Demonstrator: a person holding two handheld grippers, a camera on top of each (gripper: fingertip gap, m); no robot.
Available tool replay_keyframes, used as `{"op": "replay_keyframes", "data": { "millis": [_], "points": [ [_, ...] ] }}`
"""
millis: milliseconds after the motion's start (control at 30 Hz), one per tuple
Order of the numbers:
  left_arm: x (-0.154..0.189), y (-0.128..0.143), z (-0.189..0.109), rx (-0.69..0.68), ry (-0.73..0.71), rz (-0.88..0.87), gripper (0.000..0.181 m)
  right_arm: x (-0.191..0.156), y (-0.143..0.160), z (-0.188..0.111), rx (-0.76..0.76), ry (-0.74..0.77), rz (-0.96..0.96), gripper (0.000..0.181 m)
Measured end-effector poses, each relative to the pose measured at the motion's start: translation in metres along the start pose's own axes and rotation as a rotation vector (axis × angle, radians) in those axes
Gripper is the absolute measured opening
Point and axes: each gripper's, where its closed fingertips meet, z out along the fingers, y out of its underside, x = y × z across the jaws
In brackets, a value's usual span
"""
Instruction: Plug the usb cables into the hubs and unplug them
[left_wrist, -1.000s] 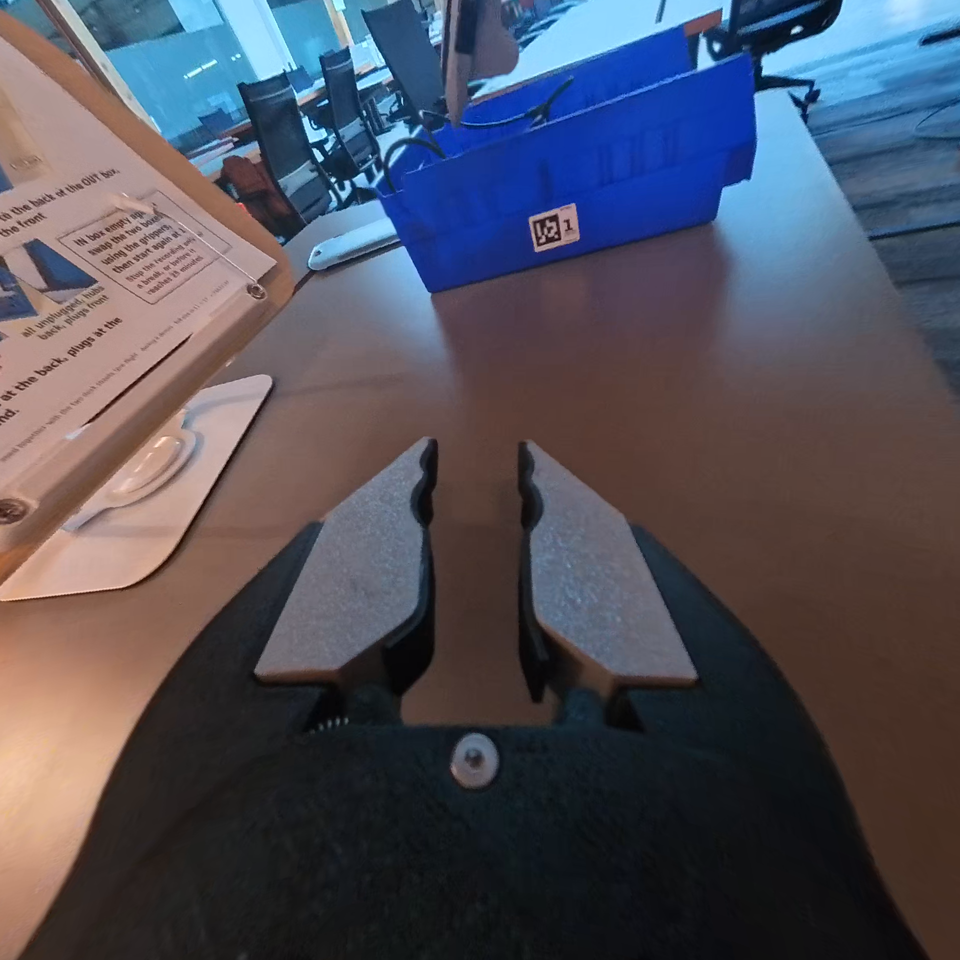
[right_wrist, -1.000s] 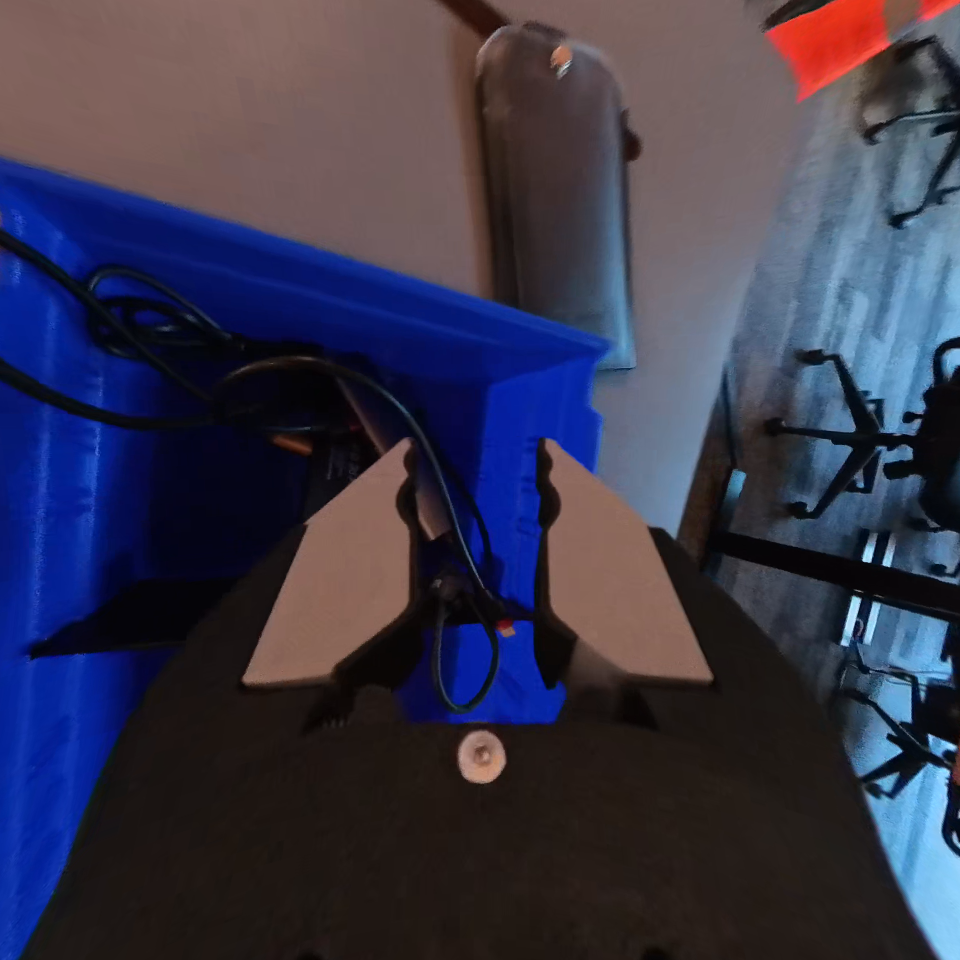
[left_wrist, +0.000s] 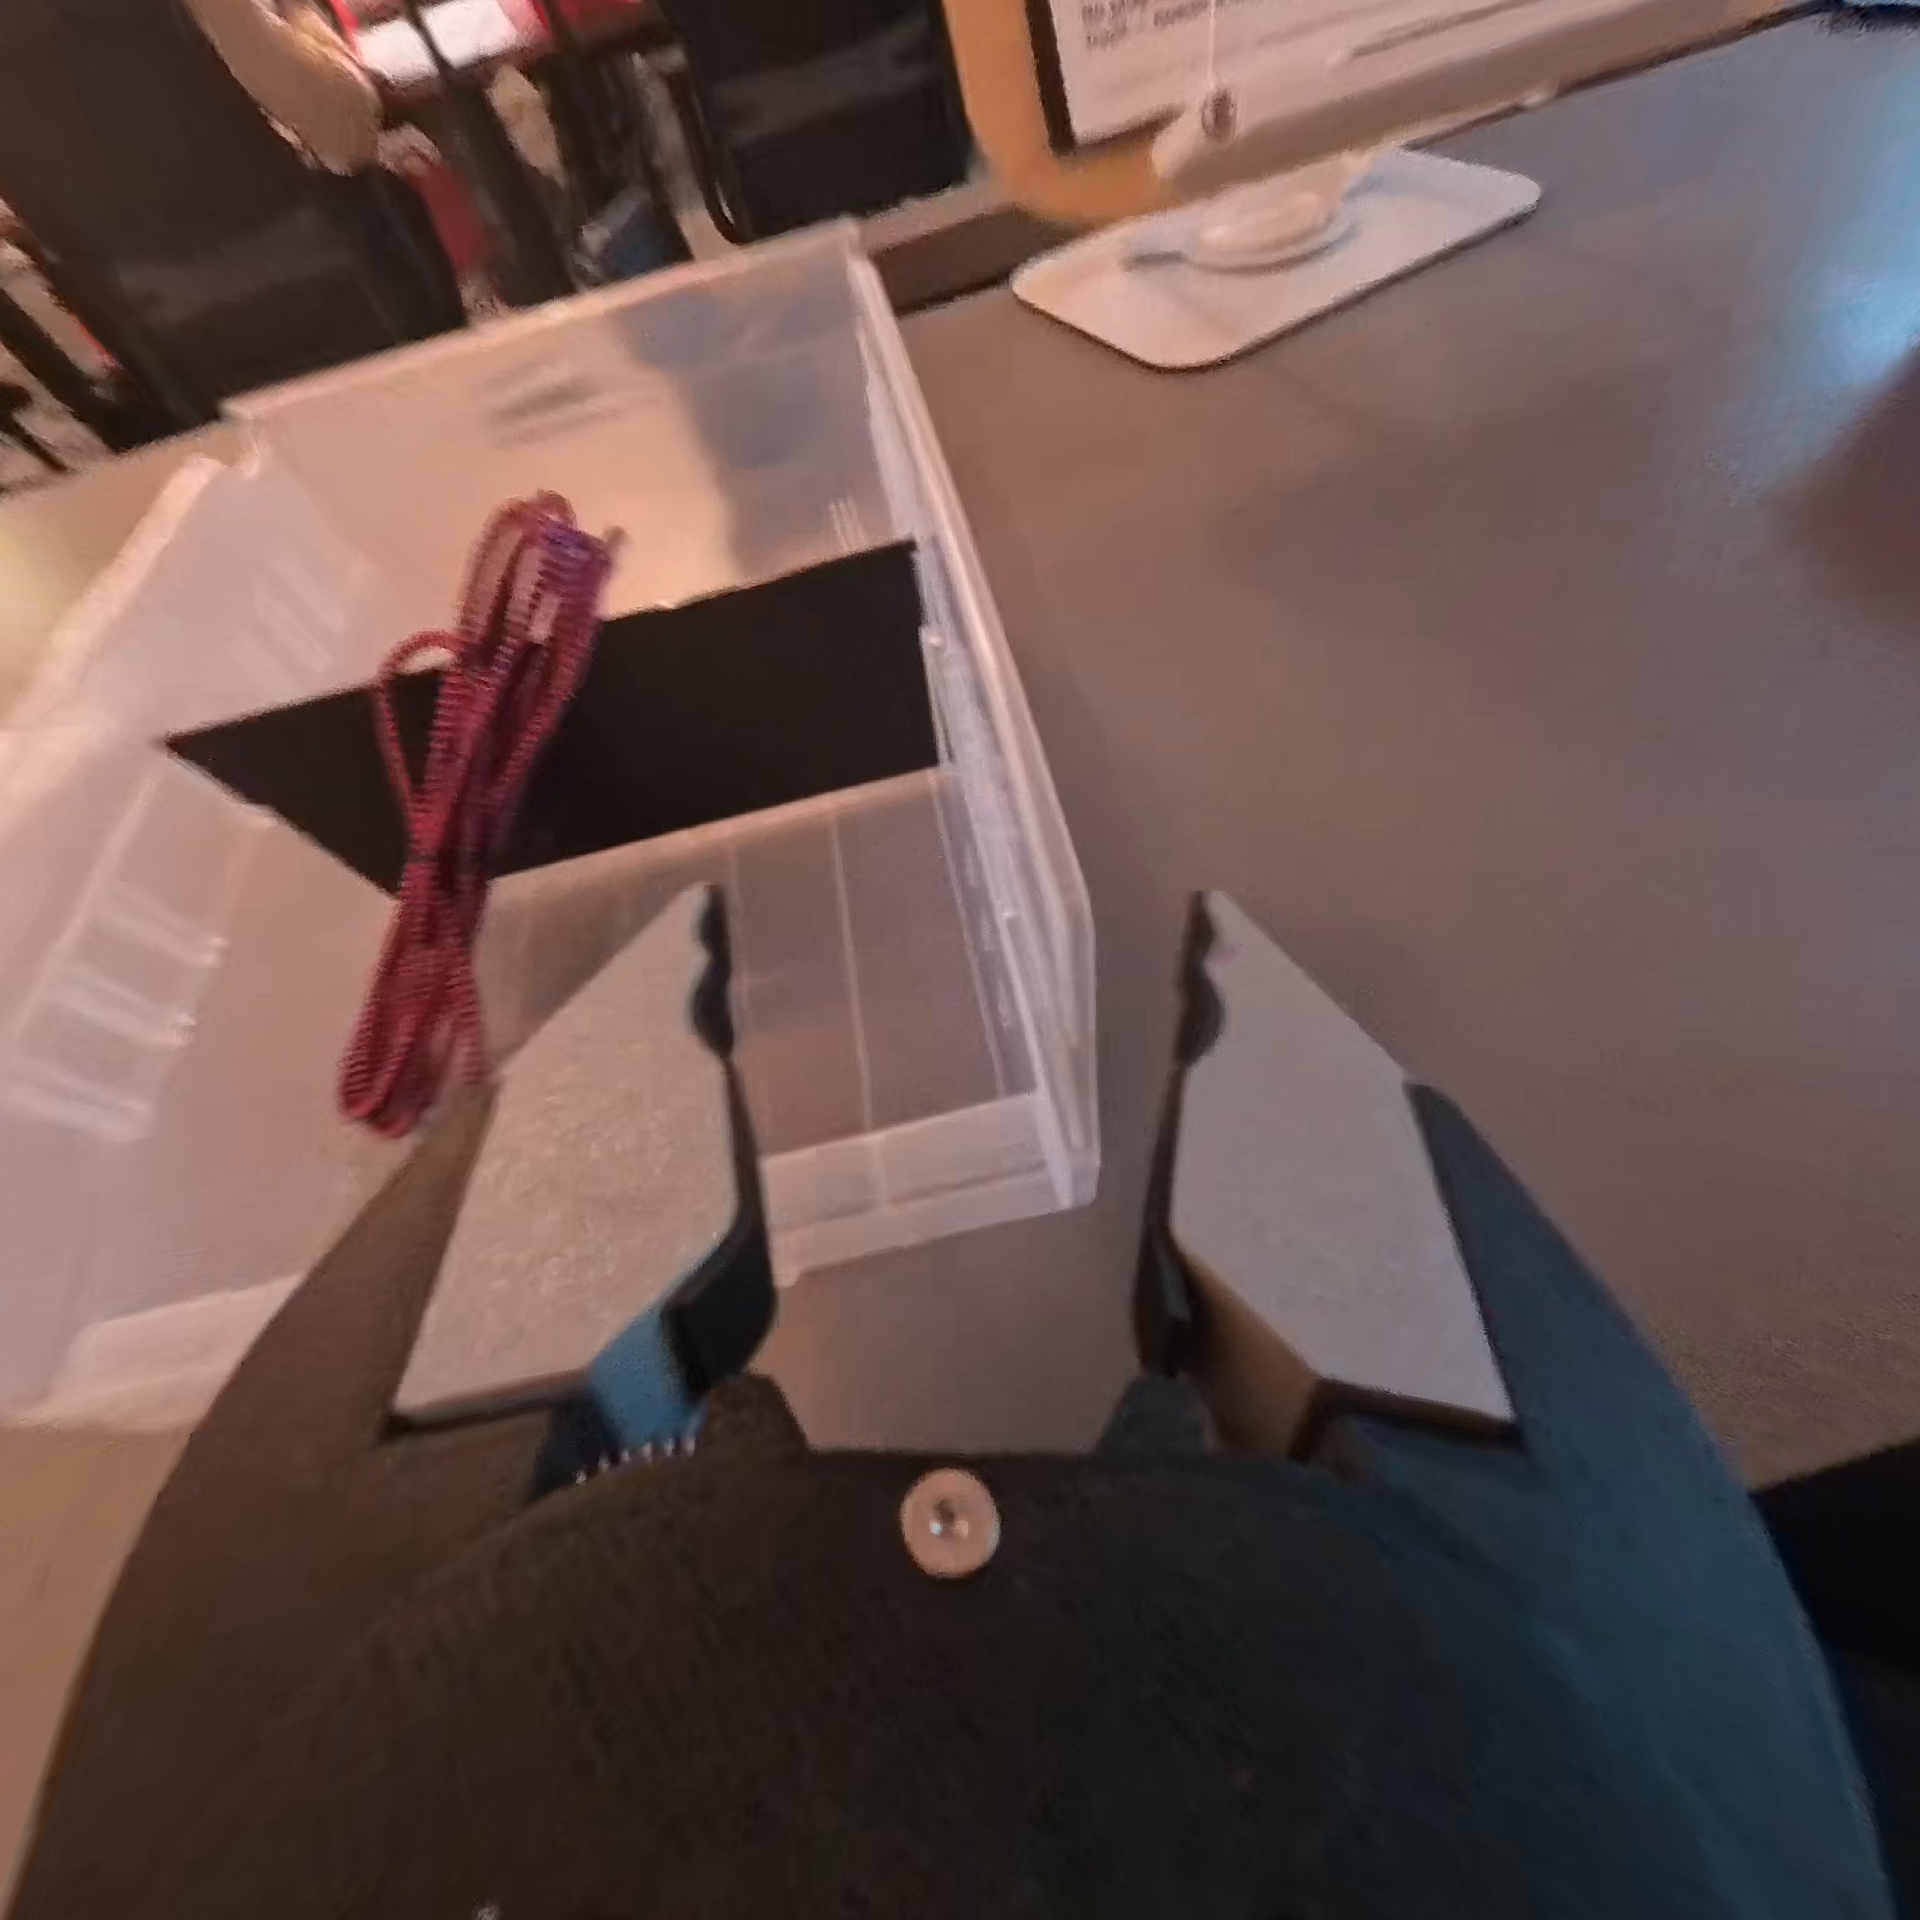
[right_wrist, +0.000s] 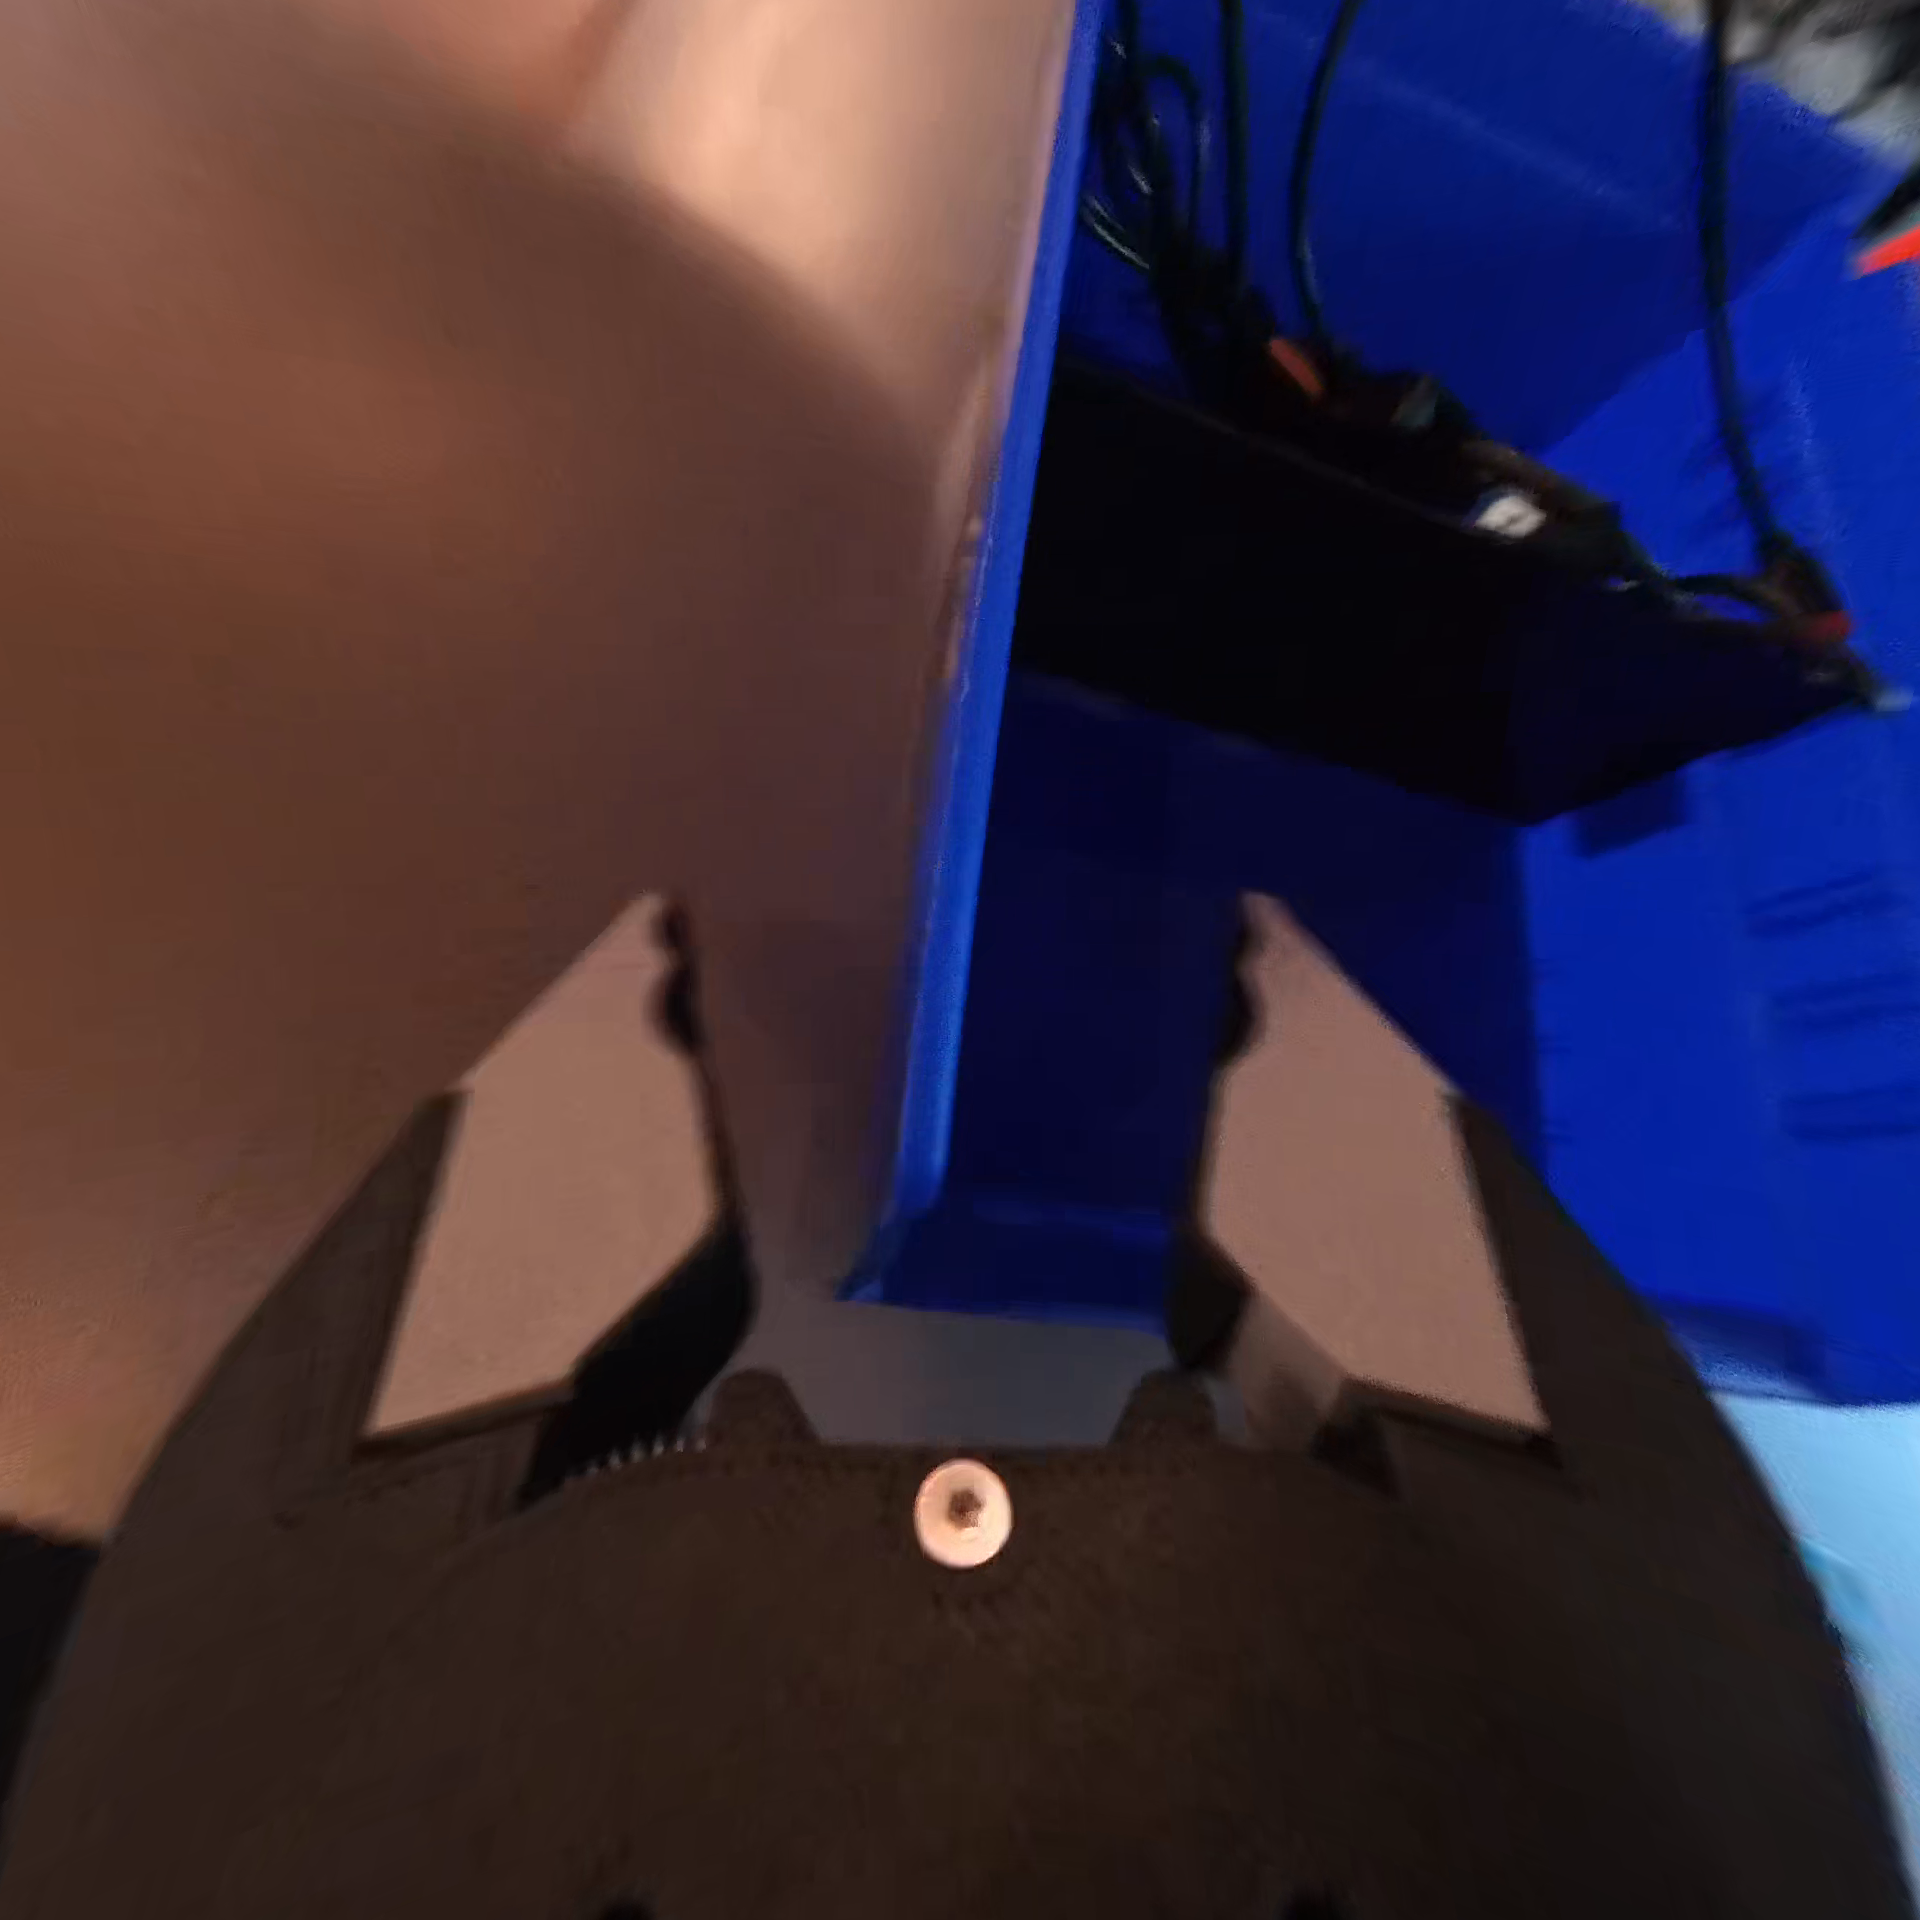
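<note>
Left gripper (left_wrist: 951, 914): fingers wide, empty, aimed at clear bin (left_wrist: 1029, 883), lower centre.
Red cable (left_wrist: 468, 790): draped over divider, centre left, reachable.
Right gripper (right_wrist: 956, 914): wide, empty, at blue bin (right_wrist: 977, 727) wall.
Hub (right_wrist: 1351, 623): upper right, cables attached.

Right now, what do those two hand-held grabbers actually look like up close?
Both look alike. The left gripper and right gripper each have a broad, rough-textured black body with one round silver screw in the middle. Two flat, grainy grey fingers taper to points, with black wavy-notched inner edges. No cables, markings or sleeves show.
</note>
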Motion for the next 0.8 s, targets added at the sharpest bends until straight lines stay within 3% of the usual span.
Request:
{"op": "replay_keyframes", "data": {
  "millis": [33,67,100,133,167,267,400,433,533,600,633,733,800],
  "points": [
    [0.002,0.004,0.01,-0.033,0.01,0.009,0.072,0.006,-0.002,0.0,-0.017,0.078,-0.055,0.04],
    [0.0,0.0,0.015,-0.023,-0.027,0.061,0.048,0.002,-0.009,-0.002,-0.007,0.108,-0.094,0.011],
    [0.007,-0.005,0.018,-0.013,0.005,0.119,0.02,-0.005,-0.012,-0.001,-0.025,0.101,-0.074,0.009],
    [-0.002,-0.006,0.019,-0.035,-0.067,0.125,0.009,-0.014,-0.016,-0.001,-0.03,0.074,-0.037,0.007],
    [-0.014,-0.004,0.018,-0.059,-0.131,0.163,0.006,-0.021,-0.019,-0.001,-0.035,0.062,-0.008,0.006],
    [-0.026,0.002,0.01,-0.011,-0.094,0.141,0.005,-0.043,-0.027,-0.001,-0.041,0.096,0.018,0.007],
    [-0.04,0.004,-0.012,0.028,-0.1,0.192,0.004,-0.113,-0.05,-0.001,-0.016,0.003,0.006,0.024],
    [-0.041,-0.003,-0.022,0.082,-0.064,0.167,0.003,-0.133,-0.058,0.001,0.001,-0.02,-0.012,0.03],
    [-0.043,-0.04,-0.062,0.426,0.169,-0.051,0.003,-0.187,-0.08,0.011,0.047,-0.063,-0.104,0.046],
    [-0.035,-0.046,-0.081,0.61,0.282,-0.016,0.003,-0.207,-0.091,0.017,0.059,-0.069,-0.136,0.048],
    [-0.025,-0.037,-0.08,0.627,0.287,0.089,0.003,-0.213,-0.095,0.019,0.063,-0.075,-0.141,0.048],
    [-0.01,-0.015,-0.062,0.464,0.172,0.312,0.004,-0.219,-0.099,0.02,0.072,-0.108,-0.139,0.046],
    [-0.005,-0.027,-0.064,0.471,0.18,0.286,0.003,-0.219,-0.1,0.02,0.078,-0.13,-0.129,0.047]
  ]
}}
